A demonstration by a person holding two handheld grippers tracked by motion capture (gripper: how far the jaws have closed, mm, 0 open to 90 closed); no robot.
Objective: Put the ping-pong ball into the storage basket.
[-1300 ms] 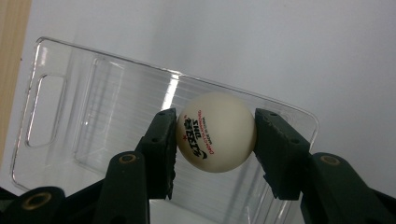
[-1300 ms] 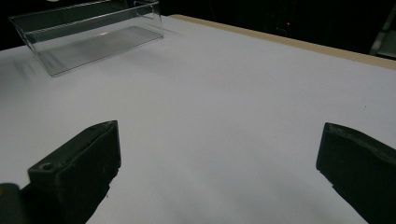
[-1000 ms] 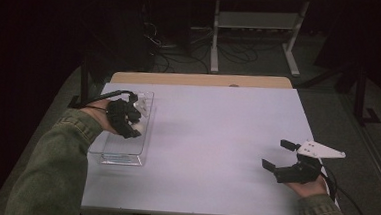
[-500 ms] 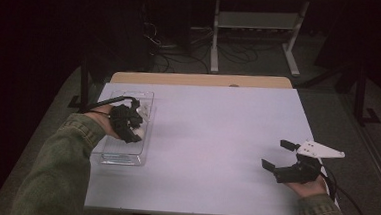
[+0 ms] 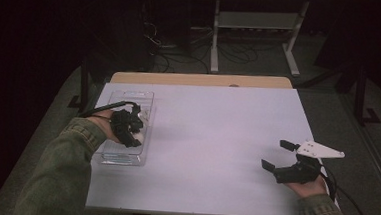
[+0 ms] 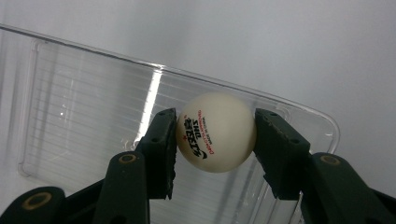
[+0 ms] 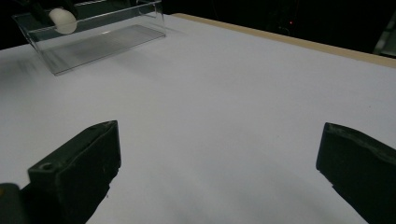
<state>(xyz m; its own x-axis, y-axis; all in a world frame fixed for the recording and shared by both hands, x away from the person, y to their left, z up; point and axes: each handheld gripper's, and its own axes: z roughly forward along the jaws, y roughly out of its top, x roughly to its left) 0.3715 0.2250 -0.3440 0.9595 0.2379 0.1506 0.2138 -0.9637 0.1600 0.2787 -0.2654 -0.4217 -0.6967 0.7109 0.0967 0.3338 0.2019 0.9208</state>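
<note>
Far left of the high view: left gripper (image 5: 127, 128) poised over the clear plastic tray (image 5: 146, 97), pointing down into it; in the left gripper view, jaws clamped on a white ping-pong ball (image 6: 215, 131), 1 pad on each side, red and black print facing the camera; ball held just above the ribbed tray floor, not yet touching it as far as can be told; from the right gripper view, ball (image 7: 62, 20) seen within the tray's walls (image 7: 102, 44), near its upper rim.

Middle: bare white table (image 5: 211, 139), nothing else lying on it.

Far right: right gripper (image 5: 280, 155) resting low near the table's front edge, jaws spread wide with nothing between them, aimed across the table toward the tray.

Progress, as a judgement: carry nearly finished, ball already brought over and into the tray; left to do: lower the last bit, spread the jaws, let the ball settle on the floor, lift clear without knocking a wall; likely to roll on the smooth plastic once freed, so a low, gentle release advisable; no 2nd ball visible for the right gripper to fetch.
</note>
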